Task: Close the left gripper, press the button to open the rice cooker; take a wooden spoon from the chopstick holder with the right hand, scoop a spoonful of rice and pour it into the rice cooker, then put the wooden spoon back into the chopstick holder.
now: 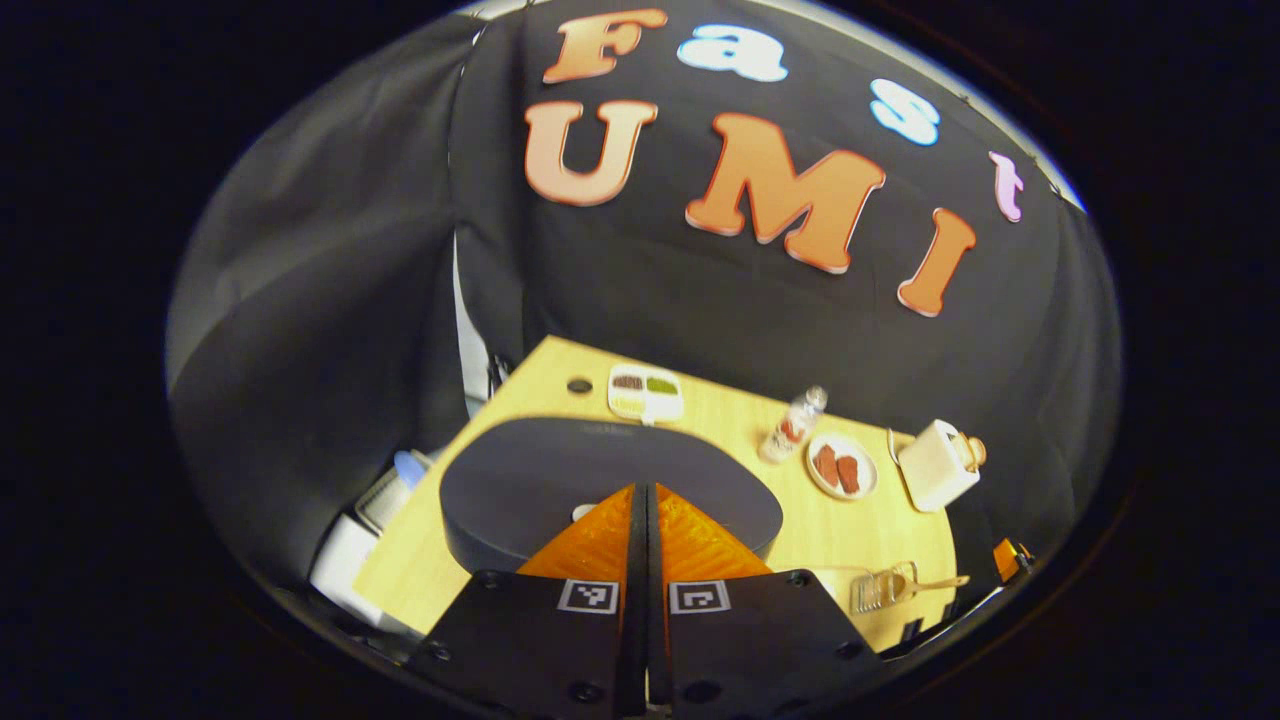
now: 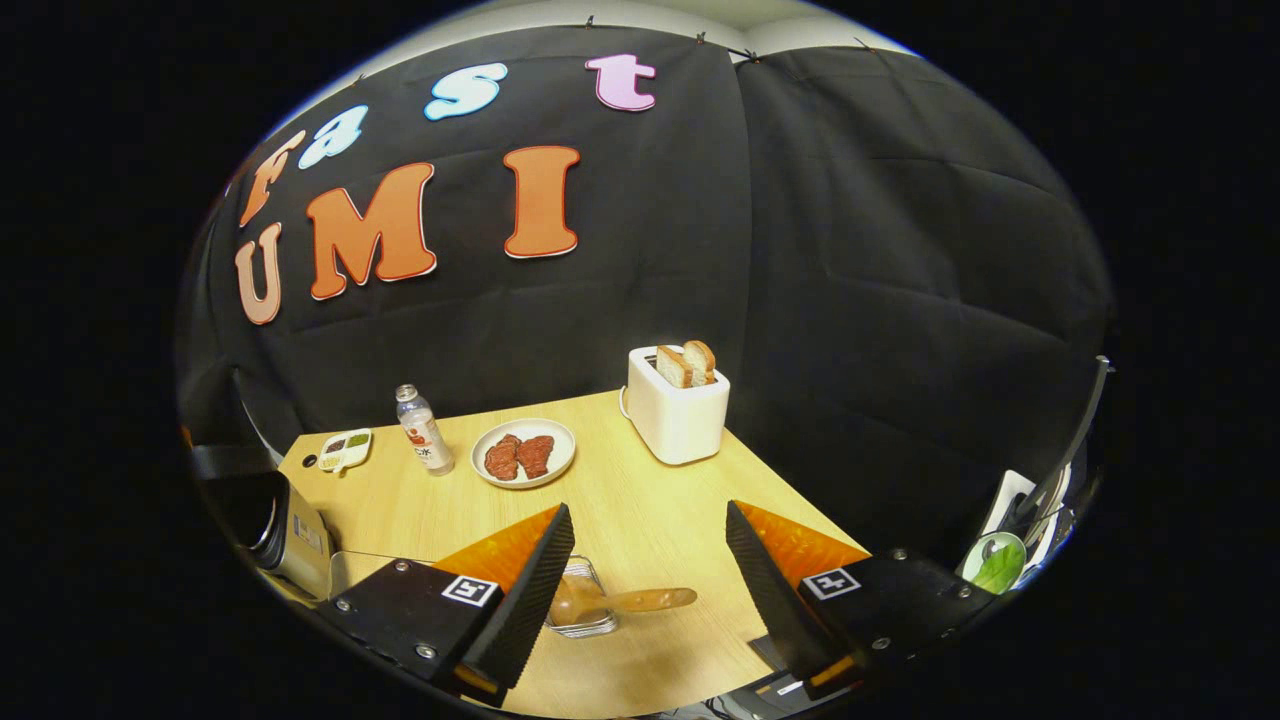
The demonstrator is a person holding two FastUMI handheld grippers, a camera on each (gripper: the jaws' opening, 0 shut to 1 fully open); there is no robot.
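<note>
Claw closed over dark rice cooker.

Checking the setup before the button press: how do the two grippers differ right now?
The left gripper has its fingers closed together, while the right gripper is spread wide open. The left one sits right above the dark rice cooker; the right one hovers over the wooden spoon lying in a clear holder. Neither holds anything.

Place: staged kitchen booth.
Evidence: black cloth wall, wooden table, toaster, plate of meat, rice cooker.
</note>
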